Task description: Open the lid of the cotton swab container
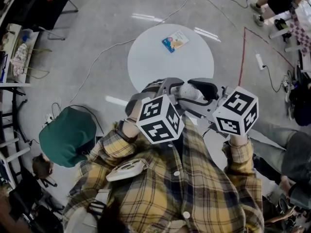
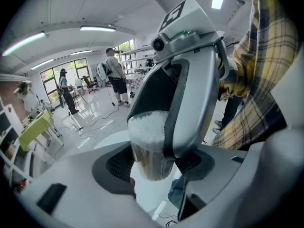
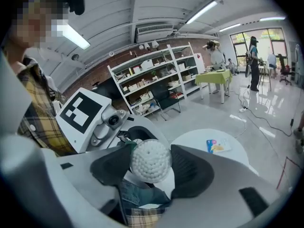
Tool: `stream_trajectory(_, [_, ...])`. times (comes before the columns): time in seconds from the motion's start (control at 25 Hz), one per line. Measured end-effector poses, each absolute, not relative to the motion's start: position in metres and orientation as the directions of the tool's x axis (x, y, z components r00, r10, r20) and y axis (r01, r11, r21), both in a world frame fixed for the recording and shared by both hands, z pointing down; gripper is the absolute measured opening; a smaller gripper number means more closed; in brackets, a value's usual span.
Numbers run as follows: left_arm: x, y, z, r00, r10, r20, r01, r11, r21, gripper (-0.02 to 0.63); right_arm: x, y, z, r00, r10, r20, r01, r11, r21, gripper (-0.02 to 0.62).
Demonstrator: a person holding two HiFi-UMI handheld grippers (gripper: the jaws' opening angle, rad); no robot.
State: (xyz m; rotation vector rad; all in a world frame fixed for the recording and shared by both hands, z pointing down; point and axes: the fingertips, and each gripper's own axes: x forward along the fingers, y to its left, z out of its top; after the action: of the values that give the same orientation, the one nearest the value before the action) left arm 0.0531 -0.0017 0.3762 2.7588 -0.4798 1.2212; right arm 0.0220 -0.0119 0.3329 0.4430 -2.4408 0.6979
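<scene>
The cotton swab container (image 2: pixel 147 137) is a clear round tub packed with white swab heads, held in the air above the person's lap. My left gripper (image 2: pixel 152 167) is shut on its lower body, a dark pad on each side. My right gripper (image 3: pixel 151 163) comes at it from the other end, and its pads lie against the sides of the tub's top, where the swab heads (image 3: pixel 151 159) show as a white dome. In the head view the container (image 1: pixel 188 92) is a small white patch between the two grippers, just in front of the plaid shirt.
A round white table (image 1: pixel 155 57) stands ahead with a small blue and yellow packet (image 1: pixel 175 41) on it. A green bag (image 1: pixel 68 136) sits on the floor at the left. Cables cross the floor. Another person's legs (image 1: pixel 286 154) are close at the right.
</scene>
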Motion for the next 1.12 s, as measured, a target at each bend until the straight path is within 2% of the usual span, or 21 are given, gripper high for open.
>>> stream_trajectory(0.2, [0.053, -0.001, 0.381, 0.629, -0.262, 0.732, -0.278, -0.955, -0.102, 0.261, 0.021, -0.012, 0.329, -0.841, -0.053, 0.539, -0.377, 0.772, -0.512, 0.259])
stream_trajectory(0.52, [0.054, 0.006, 0.369, 0.704, -0.228, 0.672, -0.282, -0.959, -0.029, 0.261, 0.021, -0.004, 0.316, -0.872, 0.035, 0.488, -0.293, 0.761, -0.578, 0.275])
stream_trajectory(0.84, [0.052, 0.001, 0.37, 0.709, -0.234, 0.665, -0.297, -0.955, -0.02, 0.262, 0.022, -0.01, 0.311, -0.887, -0.013, 0.462, -0.3, 0.776, -0.554, 0.276])
stream_trajectory(1.12, [0.048, 0.003, 0.374, 0.69, -0.225, 0.688, -0.298, -0.954, -0.014, 0.262, 0.029, -0.027, 0.291, -0.901, -0.14, 0.41, -0.349, 0.795, -0.496, 0.256])
